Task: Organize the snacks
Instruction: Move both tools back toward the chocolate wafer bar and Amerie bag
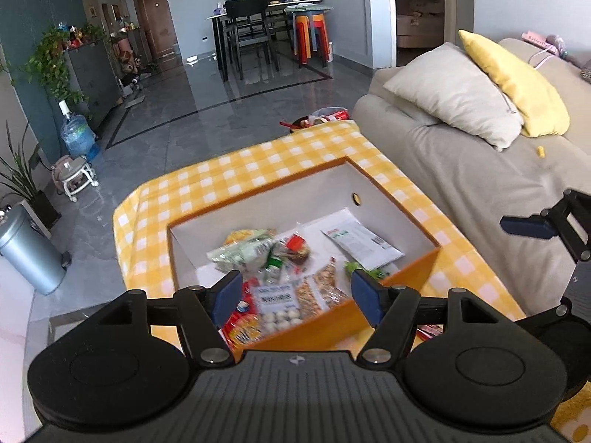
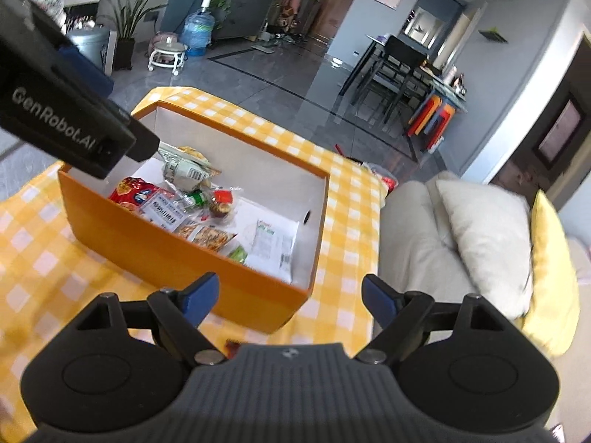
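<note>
Box [image 1: 399,288], frame centre, is holding snacks [image 1: 280,280]; you are keeping left gripper [image 1: 297,297] and right gripper [image 2: 290,302] released, gripping nothing, at lower frame.

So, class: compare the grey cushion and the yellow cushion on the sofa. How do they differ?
The grey cushion looks bigger and plumper; the yellow cushion looks slimmer. The grey cushion sits in front; the yellow cushion stands behind, partly hidden. Both lean on the sofa.
</note>
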Available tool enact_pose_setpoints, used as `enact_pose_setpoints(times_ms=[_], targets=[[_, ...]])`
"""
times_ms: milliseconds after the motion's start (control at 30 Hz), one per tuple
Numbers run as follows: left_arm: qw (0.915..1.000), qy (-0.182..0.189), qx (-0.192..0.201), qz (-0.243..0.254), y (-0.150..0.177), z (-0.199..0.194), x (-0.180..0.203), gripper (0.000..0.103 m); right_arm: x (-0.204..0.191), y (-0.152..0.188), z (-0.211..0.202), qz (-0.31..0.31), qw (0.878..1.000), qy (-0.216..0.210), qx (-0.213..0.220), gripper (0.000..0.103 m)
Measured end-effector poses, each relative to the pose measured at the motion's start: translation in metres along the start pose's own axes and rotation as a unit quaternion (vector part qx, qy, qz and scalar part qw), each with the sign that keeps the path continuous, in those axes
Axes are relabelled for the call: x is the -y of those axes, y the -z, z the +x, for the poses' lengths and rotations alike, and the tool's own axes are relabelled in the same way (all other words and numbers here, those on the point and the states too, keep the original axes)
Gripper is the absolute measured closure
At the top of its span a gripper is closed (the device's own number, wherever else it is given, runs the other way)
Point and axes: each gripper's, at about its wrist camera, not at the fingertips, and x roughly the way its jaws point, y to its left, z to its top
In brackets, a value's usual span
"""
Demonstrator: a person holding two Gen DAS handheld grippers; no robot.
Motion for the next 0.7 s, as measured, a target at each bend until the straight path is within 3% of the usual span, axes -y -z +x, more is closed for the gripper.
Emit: enact_pose_setpoints(times_ms=[300, 700], targets=[[0.9996, 0.026, 0.0, -0.01, 0.035, -0.004, 0.02, 0.024, 0.009, 0.044, -0.012, 0.087, 0.996, -0.029, -0.014, 0.021], [0.9941, 0.063, -0.066, -0.059, 0.085, 0.019, 0.038, 0.024, 0.031, 0.105, 0.002, 0.167, 0.982, -0.036, -0.084, 0.022]])
